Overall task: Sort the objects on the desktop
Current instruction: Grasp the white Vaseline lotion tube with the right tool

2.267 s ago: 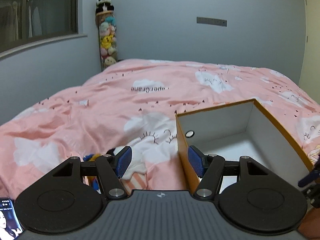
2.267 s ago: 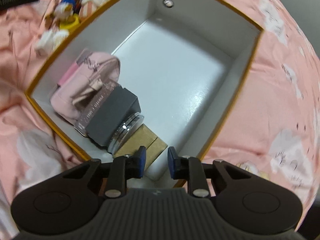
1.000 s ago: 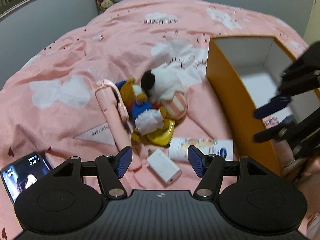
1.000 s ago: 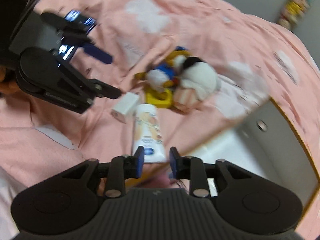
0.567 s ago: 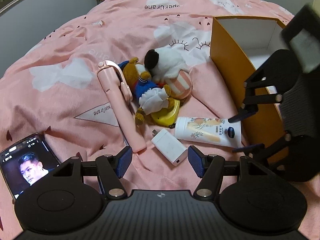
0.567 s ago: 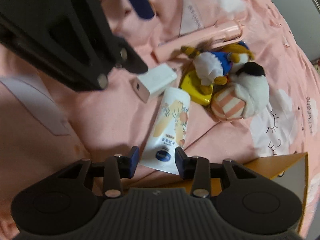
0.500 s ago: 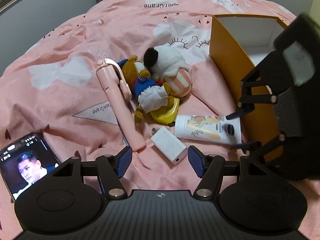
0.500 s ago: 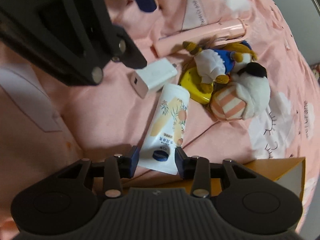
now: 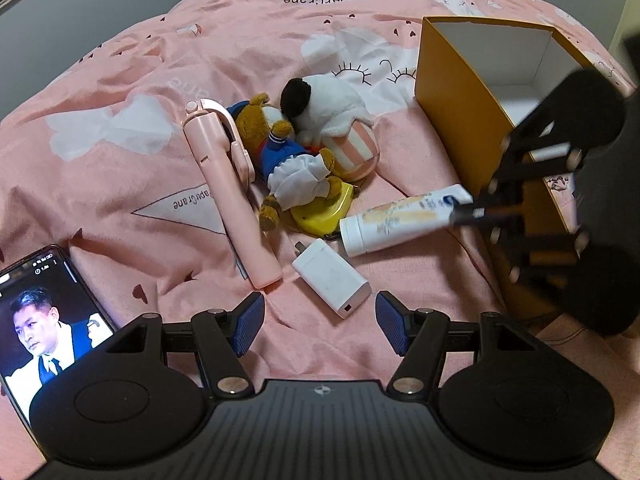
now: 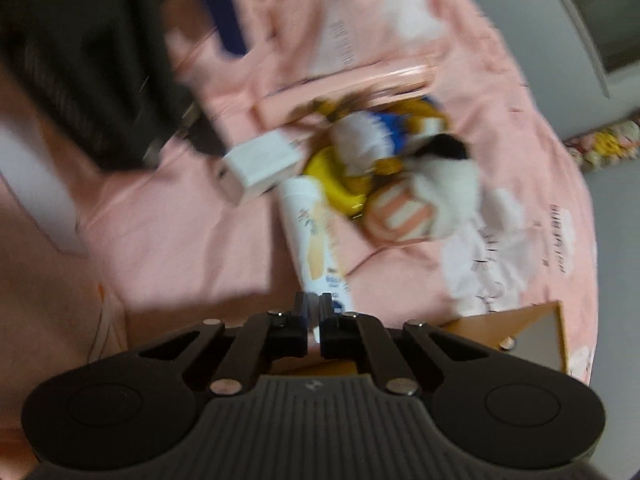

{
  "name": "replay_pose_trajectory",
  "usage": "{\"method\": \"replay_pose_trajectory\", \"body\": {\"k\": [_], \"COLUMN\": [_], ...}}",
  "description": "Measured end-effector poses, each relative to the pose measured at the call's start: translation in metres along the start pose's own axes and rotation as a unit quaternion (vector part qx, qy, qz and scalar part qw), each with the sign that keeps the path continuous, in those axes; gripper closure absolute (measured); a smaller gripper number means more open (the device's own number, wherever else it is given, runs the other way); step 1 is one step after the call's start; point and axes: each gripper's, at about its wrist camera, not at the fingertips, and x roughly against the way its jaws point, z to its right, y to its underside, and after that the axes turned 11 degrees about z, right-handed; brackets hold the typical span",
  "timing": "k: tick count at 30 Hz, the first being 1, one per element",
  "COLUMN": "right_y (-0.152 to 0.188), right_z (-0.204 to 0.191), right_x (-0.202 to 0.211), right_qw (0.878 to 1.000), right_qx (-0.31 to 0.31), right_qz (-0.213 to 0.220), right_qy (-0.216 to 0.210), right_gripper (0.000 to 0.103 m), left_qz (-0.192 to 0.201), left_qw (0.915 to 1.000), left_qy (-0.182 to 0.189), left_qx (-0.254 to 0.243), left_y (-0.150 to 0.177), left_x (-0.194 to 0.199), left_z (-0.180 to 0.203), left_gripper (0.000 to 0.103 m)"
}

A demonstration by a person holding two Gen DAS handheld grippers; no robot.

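Note:
A white cream tube (image 9: 400,220) lies on the pink duvet beside the orange box (image 9: 448,92). My right gripper (image 10: 314,304) is shut on the tube's flat end, which rises a little off the bed. From the left wrist view that right gripper (image 9: 466,210) reaches in from the right. My left gripper (image 9: 320,322) hangs open just above a white charger (image 9: 330,276), touching nothing. The right wrist view is blurred; the tube (image 10: 316,240) and charger (image 10: 262,162) still show in it.
A pink selfie stick (image 9: 230,200), two plush toys (image 9: 296,160) and a yellow item (image 9: 324,212) lie in a cluster left of the box. A lit phone (image 9: 40,320) rests at the near left. The box corner (image 10: 520,320) is beside my right gripper.
My right gripper has come down onto the tube's flat end and its jaws have closed on it, tilting that end up. My left gripper has stayed open over the charger.

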Motion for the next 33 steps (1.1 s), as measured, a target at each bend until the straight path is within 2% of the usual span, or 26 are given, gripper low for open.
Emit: {"method": "replay_pose_trajectory", "body": {"k": [5,9,14,15,16,18,20,23,27,29,30,31,33], "right_y": [-0.013,-0.017,-0.011,-0.010,-0.008,-0.004,-0.001,0.001,0.005,0.007,0.007,0.007,0.009], "right_z": [0.032,0.054,0.037,0.031,0.022,0.002,-0.016,-0.032,-0.041,-0.044,-0.046,-0.047,-0.047], "right_x": [0.025,0.032,0.009,0.004,0.000,-0.008,-0.012,-0.020,-0.039,-0.044,-0.044,-0.043,-0.041], "right_qw": [0.995,0.989,0.994,0.994,0.994,0.995,0.993,0.991,0.987,0.986,0.986,0.986,0.986], "right_qx": [-0.094,-0.137,-0.090,-0.078,-0.060,-0.014,0.038,0.085,0.127,0.138,0.142,0.146,0.151], "right_qz": [0.039,0.054,0.021,0.011,0.002,-0.012,-0.024,-0.043,-0.073,-0.071,-0.069,-0.065,-0.058], "right_qy": [0.016,-0.002,-0.065,-0.077,-0.086,-0.101,-0.109,-0.098,-0.061,-0.054,-0.052,-0.051,-0.038], "right_gripper": [0.103,0.103,0.095,0.090,0.076,0.061,0.060,0.059,0.057,0.059,0.061,0.071,0.083], "left_qz": [0.002,-0.001,-0.005,-0.007,-0.008,-0.011,-0.015,-0.019,-0.020,-0.019,-0.019,-0.019,-0.019], "left_qw": [1.0000,1.0000,1.0000,1.0000,1.0000,0.9999,0.9999,0.9998,0.9998,0.9998,0.9998,0.9998,0.9998], "left_qy": [0.003,0.004,0.003,0.001,0.000,0.000,0.000,0.000,0.000,-0.001,-0.001,-0.001,-0.001], "left_qx": [0.001,0.002,-0.002,-0.001,0.000,0.003,0.005,0.004,-0.002,-0.003,-0.002,-0.001,0.001], "left_y": [0.000,-0.001,0.000,0.000,0.000,0.001,0.002,0.002,0.004,0.005,0.005,0.006,0.006], "left_x": [0.000,0.000,-0.001,-0.001,-0.002,-0.003,-0.004,-0.006,-0.006,-0.006,-0.005,-0.005,-0.005], "left_z": [0.000,0.000,0.002,0.002,0.002,0.001,0.000,0.001,0.004,0.004,0.004,0.004,0.004], "left_gripper": [0.030,0.031,0.032,0.032,0.032,0.032,0.032,0.032,0.032,0.032,0.032,0.032,0.032]}}
